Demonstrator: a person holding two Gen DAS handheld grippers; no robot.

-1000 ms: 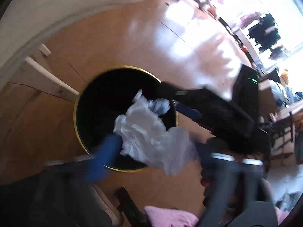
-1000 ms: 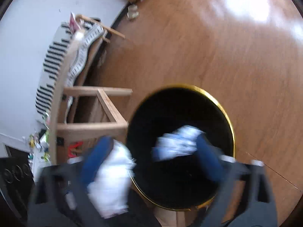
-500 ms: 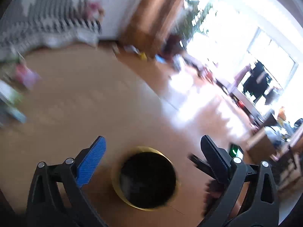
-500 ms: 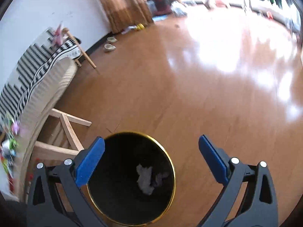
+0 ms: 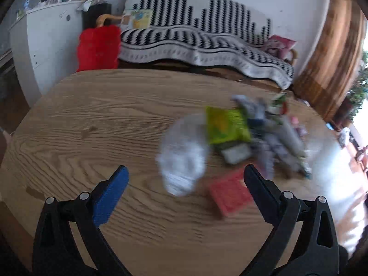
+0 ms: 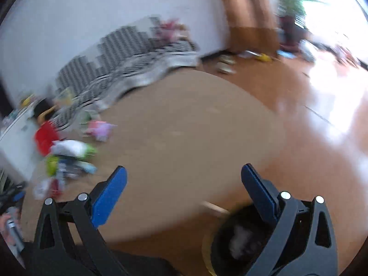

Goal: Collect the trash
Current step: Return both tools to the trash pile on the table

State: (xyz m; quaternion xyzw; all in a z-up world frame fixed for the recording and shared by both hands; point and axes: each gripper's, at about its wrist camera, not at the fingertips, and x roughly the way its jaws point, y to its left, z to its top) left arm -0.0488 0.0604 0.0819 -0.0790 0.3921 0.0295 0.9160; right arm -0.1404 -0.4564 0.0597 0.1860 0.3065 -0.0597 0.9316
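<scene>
In the left wrist view a blurred pile of trash lies on the round wooden table: a crumpled clear plastic bag, a yellow-green wrapper, a red packet and grey wrappers. My left gripper stands open just short of the plastic bag, nothing between its fingers. My right gripper is open and empty over the table's right part. The same trash pile lies far to its left. The black bin with a gold rim sits on the floor below, holding white paper.
A sofa with a black-and-white striped throw stands behind the table, a red cushion and a white cabinet at its left. Sunlit wooden floor spreads to the right. A hand shows at the right wrist view's left edge.
Both grippers let go of their crumpled paper into the bin, opened, and swung up from the bin to face the table and its trash pile.
</scene>
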